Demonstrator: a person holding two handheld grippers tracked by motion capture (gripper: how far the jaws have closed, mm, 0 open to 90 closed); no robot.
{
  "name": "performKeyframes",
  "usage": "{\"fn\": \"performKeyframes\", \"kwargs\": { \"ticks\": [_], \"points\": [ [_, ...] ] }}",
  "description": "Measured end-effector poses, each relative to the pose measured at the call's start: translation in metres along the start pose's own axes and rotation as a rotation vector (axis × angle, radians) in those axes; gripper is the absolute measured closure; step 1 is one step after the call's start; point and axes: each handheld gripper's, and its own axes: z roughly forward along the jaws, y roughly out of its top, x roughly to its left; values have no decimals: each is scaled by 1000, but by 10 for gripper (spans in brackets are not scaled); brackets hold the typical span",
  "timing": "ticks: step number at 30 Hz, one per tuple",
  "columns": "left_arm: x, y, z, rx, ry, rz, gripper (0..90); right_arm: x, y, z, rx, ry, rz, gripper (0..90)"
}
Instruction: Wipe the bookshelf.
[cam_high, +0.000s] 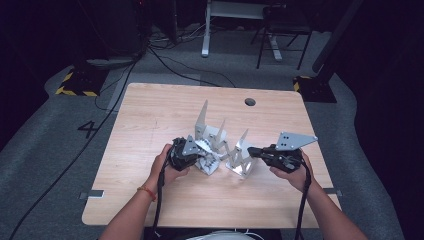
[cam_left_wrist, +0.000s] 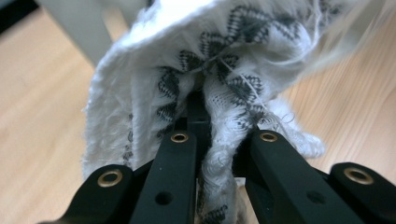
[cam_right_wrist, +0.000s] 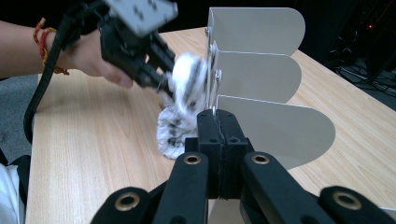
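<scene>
Two grippers share the work: the left gripper (cam_high: 196, 152) pinches a white patterned sock (cam_left_wrist: 210, 93) tight, pulling it onto the metal rack (cam_right_wrist: 261, 79) mid-table. The right gripper (cam_right_wrist: 218, 122), jaws closed together, presses against a rack fin, apparently steadying it.

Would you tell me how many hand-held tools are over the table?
2. The left tool is shut on the white patterned cloth; the right tool, shut, points at the metal rack.
</scene>
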Motion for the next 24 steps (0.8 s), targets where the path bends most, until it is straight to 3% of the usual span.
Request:
{"fn": "performKeyframes", "kwargs": {
  "ticks": [5,9,16,20,24],
  "points": [
    [11,-5,-9,-37,27,-52,841,0,0,0,0,1,0,900],
    [16,6,-27,-118,43,-66,840,0,0,0,-1,1,0,900],
    [9,31,-47,-222,49,-24,841,1,1,2,-3,0,0,900],
    [4,49,-58,-296,28,-10,840,2,1,2,-3,6,4,900],
    [-9,57,-51,-296,-6,28,840,3,2,3,-2,11,4,900]
  ]
}}
